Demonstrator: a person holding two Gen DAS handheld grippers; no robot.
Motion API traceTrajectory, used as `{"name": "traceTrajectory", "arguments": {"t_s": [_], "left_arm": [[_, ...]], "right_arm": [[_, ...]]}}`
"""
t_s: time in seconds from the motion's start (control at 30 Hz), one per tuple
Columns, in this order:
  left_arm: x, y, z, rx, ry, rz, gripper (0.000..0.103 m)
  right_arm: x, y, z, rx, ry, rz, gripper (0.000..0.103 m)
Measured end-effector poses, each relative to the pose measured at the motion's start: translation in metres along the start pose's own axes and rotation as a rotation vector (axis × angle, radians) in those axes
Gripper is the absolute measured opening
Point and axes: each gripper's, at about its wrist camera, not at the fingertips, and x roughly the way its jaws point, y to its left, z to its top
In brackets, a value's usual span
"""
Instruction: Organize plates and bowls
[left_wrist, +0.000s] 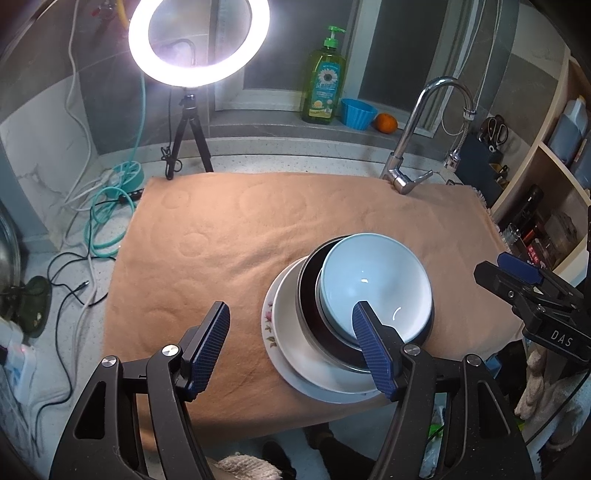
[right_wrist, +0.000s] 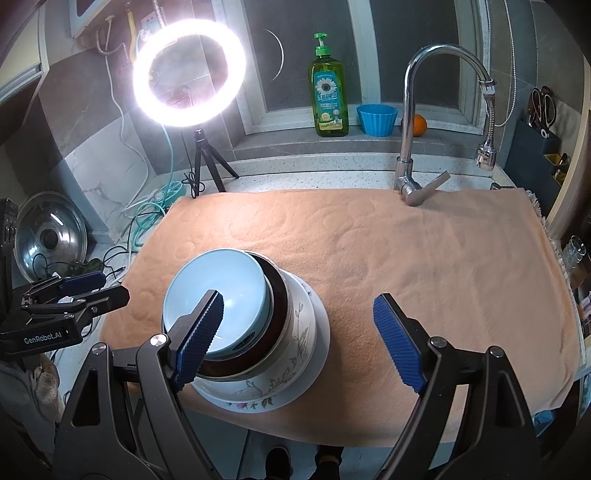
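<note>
- A home kitchen: a chrome tap (right_wrist: 413, 122) stands at the speckled bench (right_wrist: 332, 173), far beyond the fingers
- On the window ledge behind it, a dish soap bottle (right_wrist: 328, 96), blue cup (right_wrist: 377, 119) and orange (right_wrist: 419, 124)
- Left of the fingers, a pot lid (right_wrist: 50, 236)

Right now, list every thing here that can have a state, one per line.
Left gripper: jaws open, holding nothing.
Right gripper: jaws open, holding nothing.
Blue bowl: upright, empty, nested on top of the stack.
Dark bowl: upright, under the blue bowl.
Floral plate: flat on the towel, bottom of the stack.
Ring light: on.
Faucet: no water running.
Towel: spread flat.
</note>
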Motion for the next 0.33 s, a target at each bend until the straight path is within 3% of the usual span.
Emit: {"name": "traceTrajectory", "arguments": {"t_s": [0.1,0.2,0.33], "left_arm": [[0.0037,0.0021,0.0017,-0.022,0.017,-0.022,0.073],[0.0009,0.0019,0.0028,-0.021,-0.018,-0.012,0.080],[0.0014,0.0041,0.0072,-0.027,-0.030,-0.009,0.081]], "right_arm": [[0.0013,-0.0002,0.0009,0.001,0.000,-0.002,0.086],[0.0019,0.0007,0.0008,-0.005,0.000,-0.007,0.086],[0.0069,-0.0020,0.0033,-0.006,0.004,-0.009,0.086]]}}
